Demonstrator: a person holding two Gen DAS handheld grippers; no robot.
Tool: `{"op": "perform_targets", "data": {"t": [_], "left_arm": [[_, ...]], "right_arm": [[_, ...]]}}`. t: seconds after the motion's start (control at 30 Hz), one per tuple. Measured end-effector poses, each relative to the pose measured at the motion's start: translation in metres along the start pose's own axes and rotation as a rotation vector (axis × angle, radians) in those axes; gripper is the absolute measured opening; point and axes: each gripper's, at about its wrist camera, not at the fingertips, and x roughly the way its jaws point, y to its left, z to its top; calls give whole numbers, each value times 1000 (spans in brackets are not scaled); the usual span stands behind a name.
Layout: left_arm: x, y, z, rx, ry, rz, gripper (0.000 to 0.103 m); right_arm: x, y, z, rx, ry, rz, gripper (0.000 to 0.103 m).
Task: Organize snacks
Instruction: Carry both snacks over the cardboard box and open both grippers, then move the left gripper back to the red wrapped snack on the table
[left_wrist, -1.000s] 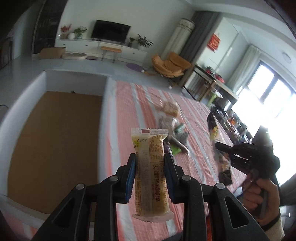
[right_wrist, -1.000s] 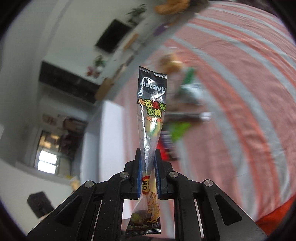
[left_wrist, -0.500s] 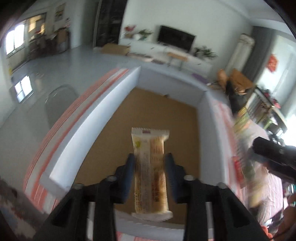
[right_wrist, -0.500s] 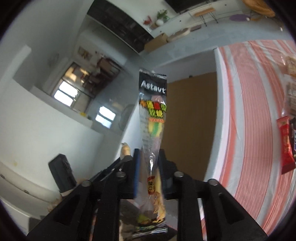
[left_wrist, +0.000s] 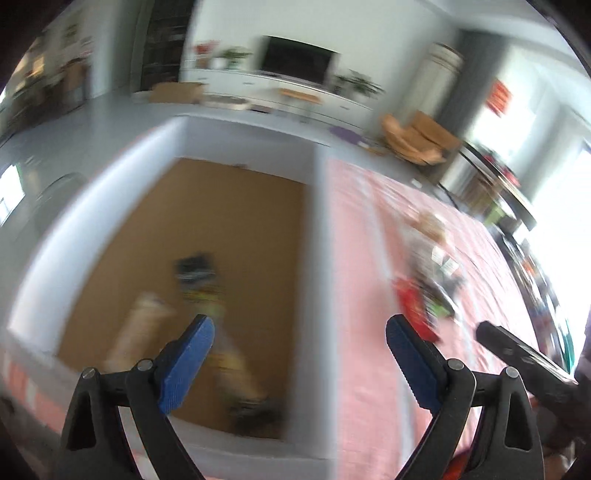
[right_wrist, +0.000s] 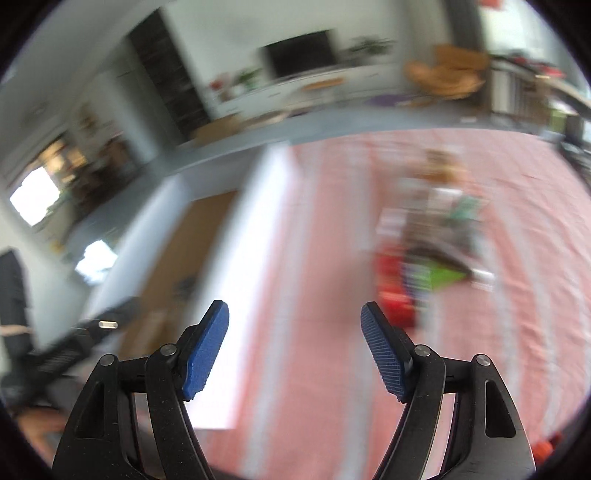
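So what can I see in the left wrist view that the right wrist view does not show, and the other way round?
Only the left wrist view shows most of the box floor, with the yellow snack bar and the dark candy bag lying on it, blurred. Only the right wrist view shows a bright window at the far left and the left gripper's black body. Both show the white box wall, the striped cloth, the pile of snacks and the television. Each view shows its own jaws wide apart, with nothing between them.

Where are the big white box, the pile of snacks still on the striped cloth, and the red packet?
white box (left_wrist: 317, 236), left wrist view, right wall.
snack pile (right_wrist: 439, 221), right wrist view, blurred middle.
red packet (right_wrist: 391, 284), right wrist view, its middle.
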Motion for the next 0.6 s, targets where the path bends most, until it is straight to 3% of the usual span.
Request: {"op": "perform_targets", "data": {"t": [0.13,0.23,0.4,0.53,0.6], "left_arm": [[19,-74,-19,152,58,-87,97],[43,-125,-39,257,100,-132,97],[103,-165,-63,336,139,-70,97],[144,-161,-71,325,146,-6,97],[157,-153,-70,311,139,19,97]], "right_arm": [[-16,-66,-29,68,-54,-366,77],[-16,-110,-40,148,-58,-459,77],[-2,-148,-48,271,-23,-427,77],[25,-188,-54,377,6,-364,77],[49,-201,-57,395,25,-376,77]]}}
